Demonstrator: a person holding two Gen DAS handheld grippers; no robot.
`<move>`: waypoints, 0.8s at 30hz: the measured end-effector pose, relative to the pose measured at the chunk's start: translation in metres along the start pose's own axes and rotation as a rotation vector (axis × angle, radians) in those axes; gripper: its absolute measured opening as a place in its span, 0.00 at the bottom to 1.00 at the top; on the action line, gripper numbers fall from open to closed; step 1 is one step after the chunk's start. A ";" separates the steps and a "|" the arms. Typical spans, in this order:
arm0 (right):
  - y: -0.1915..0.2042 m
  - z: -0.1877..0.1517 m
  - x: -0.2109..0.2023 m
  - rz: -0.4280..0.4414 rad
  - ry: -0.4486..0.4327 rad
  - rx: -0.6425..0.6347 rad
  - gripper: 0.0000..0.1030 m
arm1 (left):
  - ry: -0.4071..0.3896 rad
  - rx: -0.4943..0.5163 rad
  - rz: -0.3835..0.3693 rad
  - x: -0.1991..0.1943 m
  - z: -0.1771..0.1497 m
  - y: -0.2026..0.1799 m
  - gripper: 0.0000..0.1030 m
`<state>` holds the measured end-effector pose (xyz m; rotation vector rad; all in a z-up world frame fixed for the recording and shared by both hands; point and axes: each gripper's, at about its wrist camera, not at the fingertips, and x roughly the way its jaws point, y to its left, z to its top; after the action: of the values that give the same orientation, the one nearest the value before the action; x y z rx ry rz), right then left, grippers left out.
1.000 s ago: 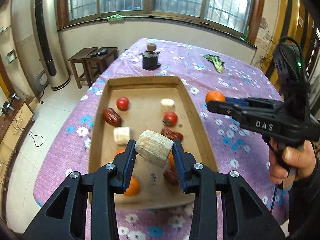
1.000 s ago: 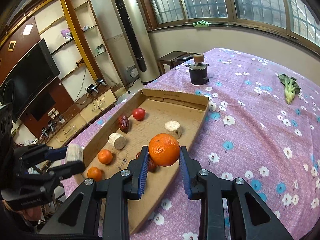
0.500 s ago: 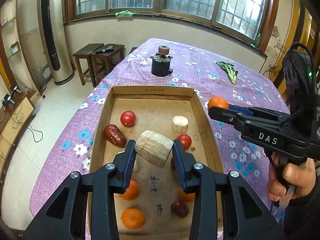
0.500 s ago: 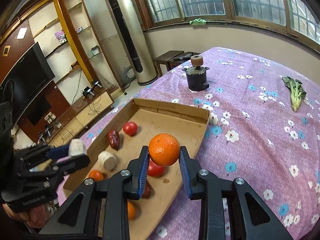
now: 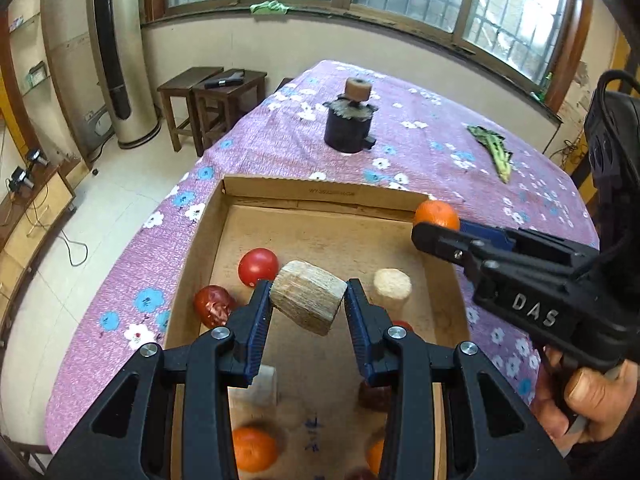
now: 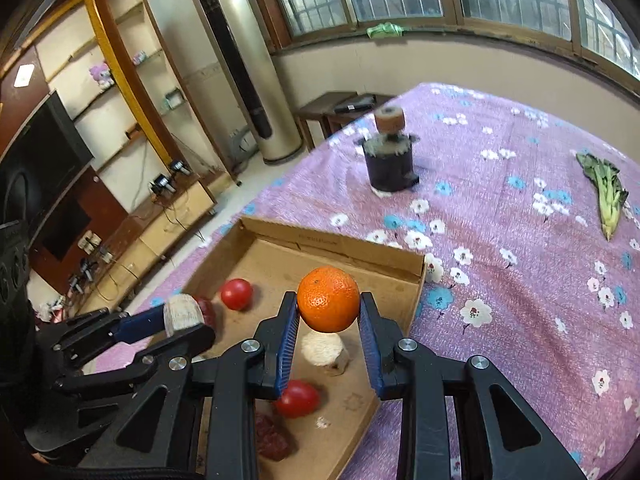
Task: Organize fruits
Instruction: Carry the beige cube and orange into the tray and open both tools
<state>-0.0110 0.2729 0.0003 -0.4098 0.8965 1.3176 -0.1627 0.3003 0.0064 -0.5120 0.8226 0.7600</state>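
Looking along the left gripper [image 5: 307,304], the fingers pinch a pale cut cane piece [image 5: 307,302], tilted and held above the cardboard tray [image 5: 316,192]. On the tray floor beyond lie a red tomato [image 5: 258,266], a dark red date [image 5: 214,306] just beside it, and a second pale piece [image 5: 392,286] to the right. Two oranges [image 5: 254,450] sit blurred at the near end. The right gripper [image 5: 436,226] enters from the right, closed on an orange [image 5: 437,213] over the tray's far right corner. A black pot [image 5: 348,132] and a leafy green [image 5: 494,152] rest on the floral counter [image 5: 420,148], well apart from the tray.

From the right wrist view, the right gripper [image 6: 329,316] fingers clamp the orange [image 6: 329,298] in the air above the tray [image 6: 356,250]. Below it lie a pale piece [image 6: 325,354], a tomato [image 6: 298,398] and a date [image 6: 272,440]. Another tomato [image 6: 237,294] lies farther left. The left gripper [image 6: 188,322] shows at lower left, pinching its cane piece [image 6: 184,314]. The pot [image 6: 390,164] and green [image 6: 606,196] stand on the counter [image 6: 520,280] beyond.
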 end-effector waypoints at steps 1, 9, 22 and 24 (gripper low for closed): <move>-0.001 0.000 0.005 -0.011 0.011 0.002 0.29 | 0.009 -0.001 0.006 0.004 0.000 0.000 0.34; -0.007 -0.006 0.036 -0.037 0.061 0.003 0.29 | 0.060 0.008 0.037 0.029 -0.003 -0.003 0.34; 0.003 -0.008 0.056 -0.072 0.091 -0.055 0.33 | 0.123 0.016 0.056 0.051 -0.009 -0.005 0.34; 0.004 -0.009 0.056 -0.069 0.092 -0.060 0.33 | 0.124 0.017 0.062 0.052 -0.009 -0.005 0.34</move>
<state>-0.0183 0.3041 -0.0468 -0.5471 0.9135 1.2730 -0.1400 0.3118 -0.0395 -0.5243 0.9629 0.7832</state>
